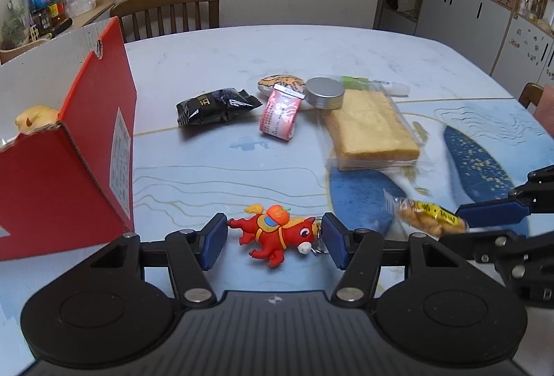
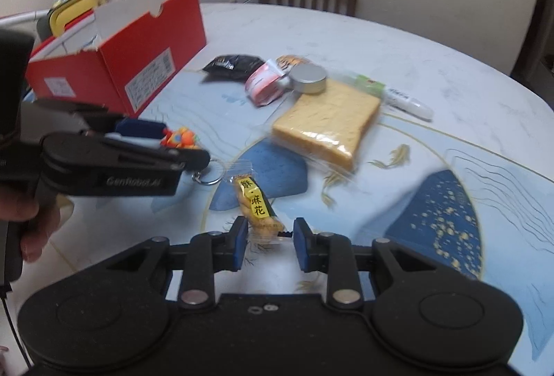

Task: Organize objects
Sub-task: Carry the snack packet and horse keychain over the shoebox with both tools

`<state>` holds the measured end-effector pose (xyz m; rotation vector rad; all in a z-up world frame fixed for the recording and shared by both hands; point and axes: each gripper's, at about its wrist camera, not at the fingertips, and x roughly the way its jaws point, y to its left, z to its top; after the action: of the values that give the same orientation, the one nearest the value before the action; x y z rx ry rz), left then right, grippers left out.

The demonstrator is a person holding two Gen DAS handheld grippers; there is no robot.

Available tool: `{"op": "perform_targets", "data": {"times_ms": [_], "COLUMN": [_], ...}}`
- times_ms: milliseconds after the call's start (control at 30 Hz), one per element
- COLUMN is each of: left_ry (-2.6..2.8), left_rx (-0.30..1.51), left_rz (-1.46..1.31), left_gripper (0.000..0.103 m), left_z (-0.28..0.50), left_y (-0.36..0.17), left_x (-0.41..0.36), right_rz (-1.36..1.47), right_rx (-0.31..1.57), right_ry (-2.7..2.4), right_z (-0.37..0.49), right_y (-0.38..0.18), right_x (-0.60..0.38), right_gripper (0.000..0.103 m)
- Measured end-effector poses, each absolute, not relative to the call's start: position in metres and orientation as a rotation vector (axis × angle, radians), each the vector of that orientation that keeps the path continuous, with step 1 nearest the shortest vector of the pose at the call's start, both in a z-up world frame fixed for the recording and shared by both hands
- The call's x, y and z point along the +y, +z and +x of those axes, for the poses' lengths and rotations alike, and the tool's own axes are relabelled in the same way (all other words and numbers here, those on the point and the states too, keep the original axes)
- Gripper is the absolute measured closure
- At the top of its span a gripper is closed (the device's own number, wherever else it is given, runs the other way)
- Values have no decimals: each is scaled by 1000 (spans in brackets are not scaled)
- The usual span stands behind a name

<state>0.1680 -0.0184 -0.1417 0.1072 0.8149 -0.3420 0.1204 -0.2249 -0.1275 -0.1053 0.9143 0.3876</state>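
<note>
A red toy horse keychain (image 1: 271, 235) lies on the table between the blue pads of my left gripper (image 1: 273, 239). The pads press on its tail and head, so the gripper is shut on it. The right wrist view shows the horse's orange top (image 2: 181, 137) and its key ring (image 2: 207, 177) beside that gripper. My right gripper (image 2: 270, 239) is shut on the near end of a small yellow-labelled snack packet (image 2: 254, 203). In the left wrist view the packet (image 1: 429, 218) sticks out from the right gripper's blue fingers (image 1: 491, 215), just above the table.
An open red cardboard box (image 1: 69, 175) stands at the left with a yellow item (image 1: 36, 118) inside. Mid-table lie a black packet (image 1: 214, 106), a pink packet (image 1: 280, 114), a round tin (image 1: 325, 92), wrapped bread (image 1: 370, 130) and a white tube (image 2: 408, 102). A wooden chair (image 1: 166, 9) stands behind.
</note>
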Motion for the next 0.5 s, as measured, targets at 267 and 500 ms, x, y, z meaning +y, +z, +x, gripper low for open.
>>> {"op": "perform_targets", "data": {"times_ms": [267, 500], "left_ry": [-365, -404], "left_rx": [823, 800], "left_rz": [101, 74], "left_gripper": [44, 44], "left_z": [147, 138], "left_y": [-115, -83], "left_x": [-14, 0], "right_rz": [-92, -62], "right_rx": [896, 869], "right_ry": [352, 344], "right_z": [107, 103], "right_y": [-104, -78], "right_x": [-226, -220], "right_gripper": [76, 76]}}
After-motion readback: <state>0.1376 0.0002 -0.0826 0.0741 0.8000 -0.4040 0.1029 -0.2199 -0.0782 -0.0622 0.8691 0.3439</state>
